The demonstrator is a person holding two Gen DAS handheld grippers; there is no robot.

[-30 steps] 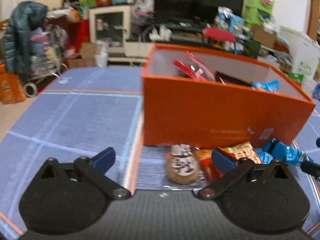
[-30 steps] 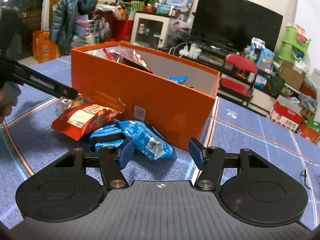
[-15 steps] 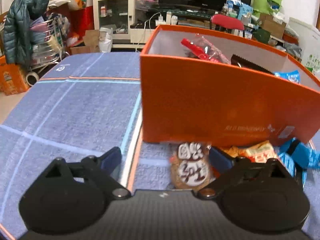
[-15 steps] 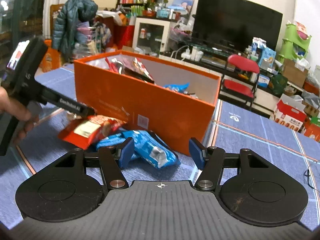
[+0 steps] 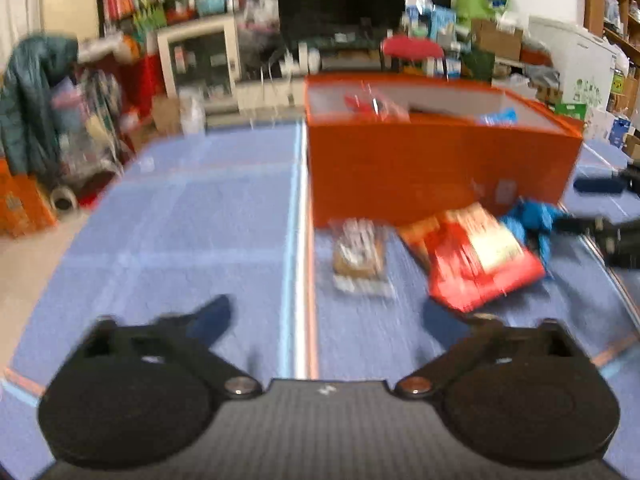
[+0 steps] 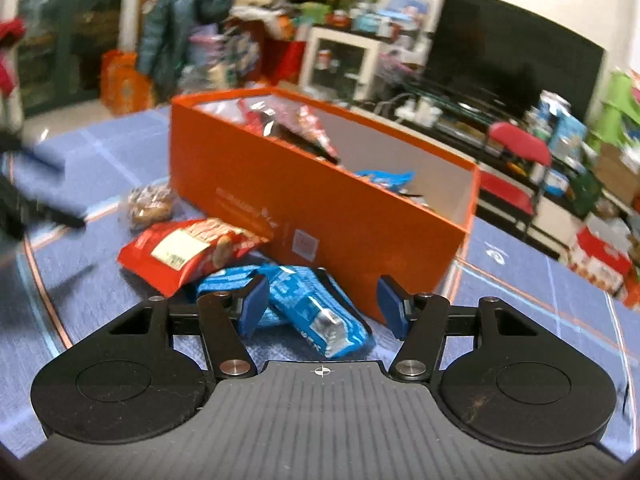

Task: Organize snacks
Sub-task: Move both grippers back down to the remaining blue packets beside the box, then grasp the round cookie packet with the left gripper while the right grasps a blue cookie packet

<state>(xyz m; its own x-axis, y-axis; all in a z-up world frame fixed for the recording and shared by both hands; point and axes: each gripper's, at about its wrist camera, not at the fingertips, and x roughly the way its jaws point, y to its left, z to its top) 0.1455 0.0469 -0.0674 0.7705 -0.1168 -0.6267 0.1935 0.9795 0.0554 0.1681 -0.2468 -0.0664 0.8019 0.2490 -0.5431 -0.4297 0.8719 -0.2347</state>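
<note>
Blue pads on my left tongs [image 5: 326, 320] are spreading wider over bare bench [image 5: 192, 240], nothing between them. My right tongs [image 6: 322, 304] are closing slightly, pads not pressing the blue wafer packs [image 6: 312, 300] lying between them. Just beyond lie a red snack bag [image 6: 188, 248] and a clear-wrapped cookie [image 5: 358, 254], both near the orange box [image 6: 320, 216], which holds more snacks.

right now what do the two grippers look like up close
Both match: the left gripper and right gripper have black linkage arms with silver pivot pins, round black discs at the base, a ribbed dark grey body with a small crosshair mark, and blue fingertips.
</note>
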